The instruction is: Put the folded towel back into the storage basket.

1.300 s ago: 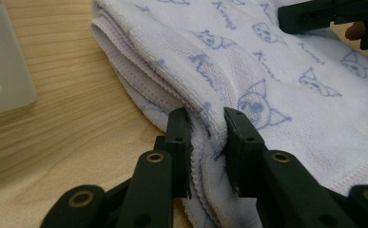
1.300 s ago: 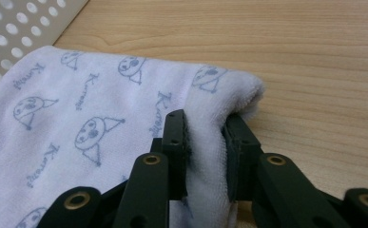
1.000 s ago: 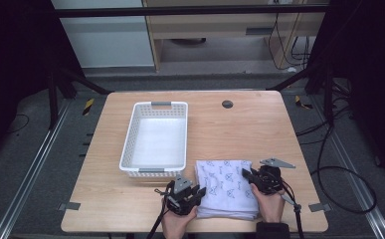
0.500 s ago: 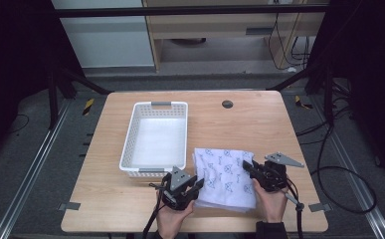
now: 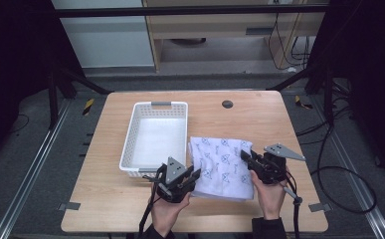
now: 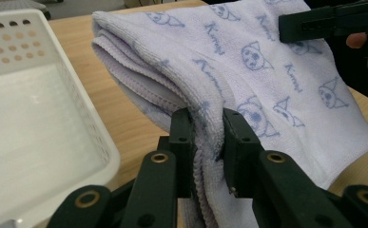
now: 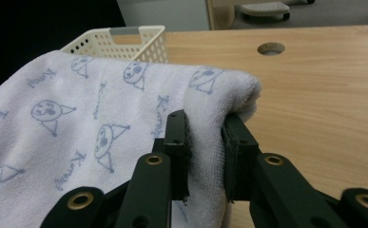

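Between the left gripper (image 6: 206, 142)'s jaws, the folded printed towel (image 5: 222, 162)'s edge is pinched tight; the right gripper (image 7: 204, 142) clamps its opposite fold, white basket (image 5: 156, 135) beyond.

The tool (image 7: 204, 142) pinches a folded towel (image 7: 101, 128) edge between its jaws; a basket (image 7: 124, 40) sits beyond, on the tabletop (image 7: 314, 95).

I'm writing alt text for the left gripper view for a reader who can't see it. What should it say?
Two black jaws of the left gripper pinch the folded edge of a pale lilac towel printed with cartoon faces, above a wooden table. A white plastic basket sits at left; the right gripper grips the towel's far side.
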The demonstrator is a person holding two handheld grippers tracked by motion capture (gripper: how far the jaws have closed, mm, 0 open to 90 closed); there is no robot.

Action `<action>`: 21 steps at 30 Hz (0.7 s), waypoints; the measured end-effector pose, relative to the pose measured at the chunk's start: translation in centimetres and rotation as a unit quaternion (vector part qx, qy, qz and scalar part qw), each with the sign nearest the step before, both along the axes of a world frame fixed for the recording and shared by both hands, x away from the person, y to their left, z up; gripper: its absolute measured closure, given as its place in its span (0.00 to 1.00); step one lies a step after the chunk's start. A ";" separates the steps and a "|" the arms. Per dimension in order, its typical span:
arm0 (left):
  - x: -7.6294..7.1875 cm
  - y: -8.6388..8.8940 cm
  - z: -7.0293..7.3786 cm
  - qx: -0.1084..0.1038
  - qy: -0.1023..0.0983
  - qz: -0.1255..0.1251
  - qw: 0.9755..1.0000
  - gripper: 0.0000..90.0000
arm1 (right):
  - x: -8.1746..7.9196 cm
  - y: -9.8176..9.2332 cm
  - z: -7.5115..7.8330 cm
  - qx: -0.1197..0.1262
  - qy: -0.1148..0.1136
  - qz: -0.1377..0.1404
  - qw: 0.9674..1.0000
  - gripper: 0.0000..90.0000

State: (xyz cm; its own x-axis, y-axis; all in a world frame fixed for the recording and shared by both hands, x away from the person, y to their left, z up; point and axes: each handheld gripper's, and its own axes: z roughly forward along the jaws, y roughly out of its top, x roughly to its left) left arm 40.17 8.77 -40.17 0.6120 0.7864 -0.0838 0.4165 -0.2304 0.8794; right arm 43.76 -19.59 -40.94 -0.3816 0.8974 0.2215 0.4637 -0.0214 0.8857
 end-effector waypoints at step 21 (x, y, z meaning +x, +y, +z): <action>0.7 1.8 4.0 -0.008 -0.041 0.015 0.999 0.83 | 0.7 2.2 4.4 -0.005 -0.052 0.000 0.999 0.83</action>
State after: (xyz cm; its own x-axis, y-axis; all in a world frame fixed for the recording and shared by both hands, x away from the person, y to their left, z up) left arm 40.90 10.62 -36.21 0.5936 0.8034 -0.0480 0.3502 -0.2041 0.9142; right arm 44.44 -17.43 -36.51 -0.4015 0.8995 0.1721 0.3696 -0.0128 0.9291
